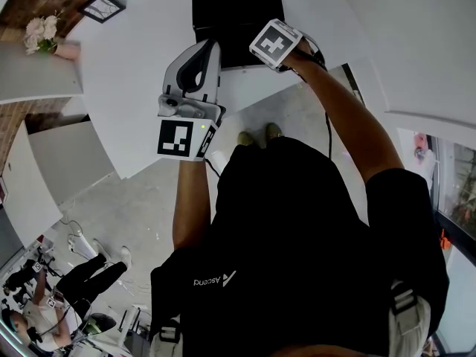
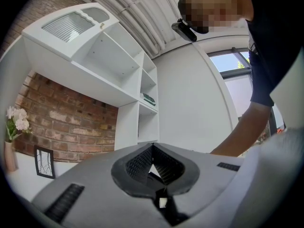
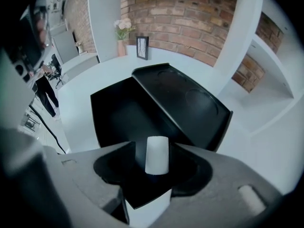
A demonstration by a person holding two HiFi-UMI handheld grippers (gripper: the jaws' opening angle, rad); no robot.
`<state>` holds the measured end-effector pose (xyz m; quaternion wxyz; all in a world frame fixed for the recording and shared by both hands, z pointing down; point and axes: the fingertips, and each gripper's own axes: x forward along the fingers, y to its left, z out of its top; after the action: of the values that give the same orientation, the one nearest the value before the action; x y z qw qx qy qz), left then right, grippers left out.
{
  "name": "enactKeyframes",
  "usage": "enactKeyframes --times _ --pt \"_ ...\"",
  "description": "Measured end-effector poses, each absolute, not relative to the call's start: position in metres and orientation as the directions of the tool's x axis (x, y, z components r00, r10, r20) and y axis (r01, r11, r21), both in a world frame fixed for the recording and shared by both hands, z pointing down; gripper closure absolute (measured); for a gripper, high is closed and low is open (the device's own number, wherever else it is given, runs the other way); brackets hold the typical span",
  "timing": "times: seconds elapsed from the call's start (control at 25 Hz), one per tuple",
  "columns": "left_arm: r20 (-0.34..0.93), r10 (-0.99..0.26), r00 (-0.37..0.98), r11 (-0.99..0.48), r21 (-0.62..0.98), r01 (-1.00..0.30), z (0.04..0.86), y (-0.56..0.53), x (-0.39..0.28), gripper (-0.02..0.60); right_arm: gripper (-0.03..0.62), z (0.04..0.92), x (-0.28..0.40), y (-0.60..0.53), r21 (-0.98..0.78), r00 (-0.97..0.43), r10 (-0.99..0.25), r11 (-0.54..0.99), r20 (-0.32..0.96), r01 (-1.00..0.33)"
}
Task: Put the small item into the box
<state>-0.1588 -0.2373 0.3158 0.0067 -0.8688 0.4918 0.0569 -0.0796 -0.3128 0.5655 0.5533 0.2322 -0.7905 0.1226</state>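
box (image 3: 118, 113): black, lid flipped open, sitting close to the near edge of the counter (image 1: 126, 65)
small item (image 3: 156, 156): stubby white cylinder, right above the box's open tray, long axis running along the jaws and pointing down into it
right gripper (image 3: 153, 145): our nearer hand, tipped steeply down over the box; jaws spread wide with the item loose between them. We see a dark gap on its left side, so we reckon it's let go, not squeezed
left gripper (image 2: 152, 147): by the counter's near edge, left of the box, jaws pinched together on nothing
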Motion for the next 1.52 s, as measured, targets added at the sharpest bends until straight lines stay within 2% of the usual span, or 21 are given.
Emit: enactKeyframes --times 0.2,0.44,0.64,0.8,1.08,1.52 --pt "-0.099 -0.850 0.518 -0.523 0.040 -0.851 0.318 -0.236 -0.154 0.583 0.372 0.546 -0.076 -0.315 0.029 -0.381 -0.288 0.829 0.878 -0.559" --pt "-0.085 -0.843 0.531 -0.535 0.034 -0.844 0.319 -0.237 -0.143 0.583 0.380 0.500 -0.081 -0.315 -0.050 -0.560 -0.360 0.809 0.746 -0.586" --pt "-0.075 -0.838 0.540 -0.543 0.029 -0.839 0.320 -0.237 -0.133 0.583 0.437 0.457 -0.078 -0.312 -0.095 -0.670 -0.434 0.794 0.603 -0.601" --pt "-0.073 -0.833 0.548 -0.551 0.026 -0.834 0.319 -0.236 -0.124 0.583 0.513 0.425 -0.073 -0.304 -0.105 -0.723 -0.486 0.791 0.490 -0.603" --pt "-0.079 -0.821 0.565 -0.568 0.014 -0.823 0.310 -0.230 -0.106 0.583 0.580 0.370 -0.062 -0.280 -0.139 -0.802 -0.525 0.805 0.284 -0.577" --pt "-0.102 -0.792 0.601 -0.605 0.001 -0.796 0.287 -0.213 -0.075 0.583 0.591 0.301 -0.037 -0.230 -0.118 -0.864 -0.503 0.859 -0.005 -0.499"
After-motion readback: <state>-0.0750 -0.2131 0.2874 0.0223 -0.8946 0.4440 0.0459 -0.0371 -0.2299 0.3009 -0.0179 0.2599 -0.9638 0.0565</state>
